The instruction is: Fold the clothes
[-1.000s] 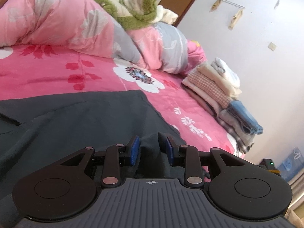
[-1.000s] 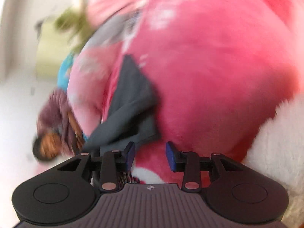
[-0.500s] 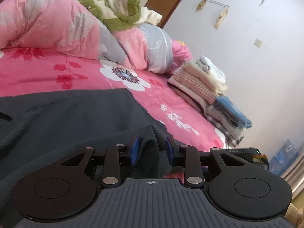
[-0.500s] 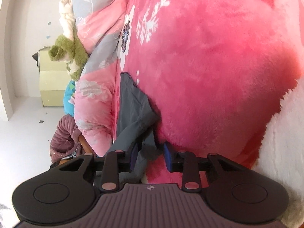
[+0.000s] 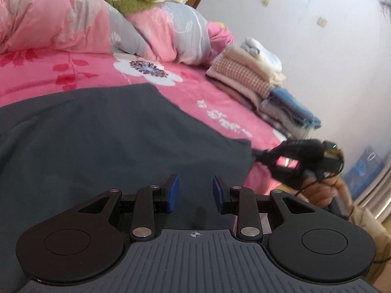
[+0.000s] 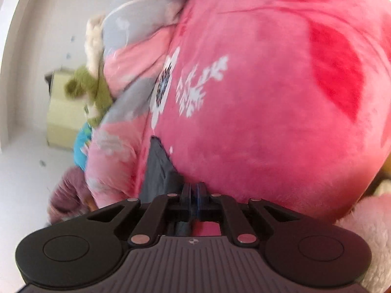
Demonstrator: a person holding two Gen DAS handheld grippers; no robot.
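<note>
Your pink floral bedspread [image 5: 80, 73] fills the scene, with a rolled pink-and-grey quilt [image 5: 151, 34] along its far side and a stack of folded clothes [image 5: 259, 90] at the far right edge. Spread flat across the near half lies the dark grey garment [image 5: 102, 134], its long axis running left to right across your view, its right-hand corner tapering to a point near the right edge of the bed. Your right gripper [image 5: 259, 155] has that corner: in its own wrist view the right gripper's blue pads are pressed together with a thin fold of the grey cloth caught between them. Your left gripper [image 5: 195, 193] sits at the near hem, directly over the cloth, its jaws part spread; grey fabric lies between and below the pads, but whether they pinch it you cannot tell from here. The garment stretches away to the left and far side of both hands, so any fold likely carries the right corner leftward, across the long axis.
</note>
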